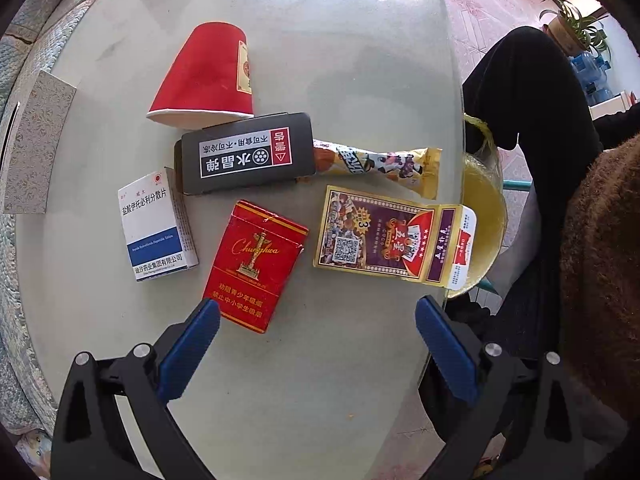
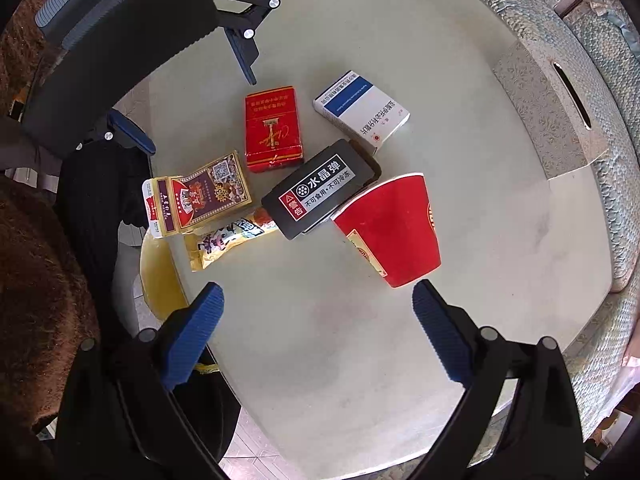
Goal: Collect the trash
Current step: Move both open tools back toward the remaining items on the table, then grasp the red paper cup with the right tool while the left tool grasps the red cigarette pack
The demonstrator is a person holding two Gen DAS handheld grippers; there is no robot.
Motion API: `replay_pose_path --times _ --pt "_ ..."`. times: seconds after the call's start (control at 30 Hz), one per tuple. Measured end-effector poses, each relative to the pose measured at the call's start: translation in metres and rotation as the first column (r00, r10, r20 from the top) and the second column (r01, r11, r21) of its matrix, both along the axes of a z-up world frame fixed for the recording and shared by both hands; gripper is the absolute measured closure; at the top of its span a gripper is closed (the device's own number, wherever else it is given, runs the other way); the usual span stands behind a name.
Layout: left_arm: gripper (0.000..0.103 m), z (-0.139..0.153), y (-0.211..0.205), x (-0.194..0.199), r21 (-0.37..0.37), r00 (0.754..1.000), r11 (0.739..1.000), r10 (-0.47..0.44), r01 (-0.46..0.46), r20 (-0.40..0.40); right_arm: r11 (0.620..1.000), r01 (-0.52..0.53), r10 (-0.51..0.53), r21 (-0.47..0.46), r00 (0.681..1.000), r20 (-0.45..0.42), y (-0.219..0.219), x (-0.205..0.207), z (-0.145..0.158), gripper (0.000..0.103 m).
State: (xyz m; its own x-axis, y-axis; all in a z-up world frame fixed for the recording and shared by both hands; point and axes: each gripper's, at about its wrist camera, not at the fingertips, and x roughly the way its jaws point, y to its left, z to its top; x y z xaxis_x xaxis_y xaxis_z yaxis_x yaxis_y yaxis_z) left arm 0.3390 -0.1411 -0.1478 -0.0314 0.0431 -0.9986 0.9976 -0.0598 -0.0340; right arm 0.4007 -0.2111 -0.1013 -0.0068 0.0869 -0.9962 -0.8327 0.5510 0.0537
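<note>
- Hovering above the table, left gripper has jaws spread wide w/ nothing between them; right gripper likewise wide apart and empty, over bare tabletop.
- Trash all sits in one cluster mid-table: red paper cup, black box, snack wrapper, white medicine box, red cigarette pack, playing-card box. Nothing collected yet, by my read.
- Yellow bag hangs just off the table edge, beside the card box – prob. the drop target.
- Cup lies on its side, long axis running away from the left cam, rim toward the black box and just about touching it, base pointing away.
- In the right view the cup sits just ahead of the right-hand finger, base end nearest the jaws.
- Cigarette pack: long axis roughly along the left gripper's approach, near end close by the left-hand finger, slightly skewed.
- Card box: long axis crosswise, open flap end overhanging toward the bag.
- Risks:
  - cup is round & light, so a pinch off-centre could roll it or crush it
  - black box overlaps the wrapper end and crowds the cup rim; grabbing either neighbour may drag it along
  - flat packs on smooth glass-like top may skid instead of lifting
  - card box near the edge could get nudged off past the bag.
</note>
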Motion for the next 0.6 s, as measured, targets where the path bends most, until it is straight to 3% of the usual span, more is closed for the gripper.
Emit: replay_pose_path --times 0.6 --pt "0.007 -0.042 -0.017 0.030 0.031 1.000 0.999 -0.018 0.019 -0.013 0.997 -0.058 0.056 -0.059 0.998 -0.027 -0.003 0.044 -0.050 0.010"
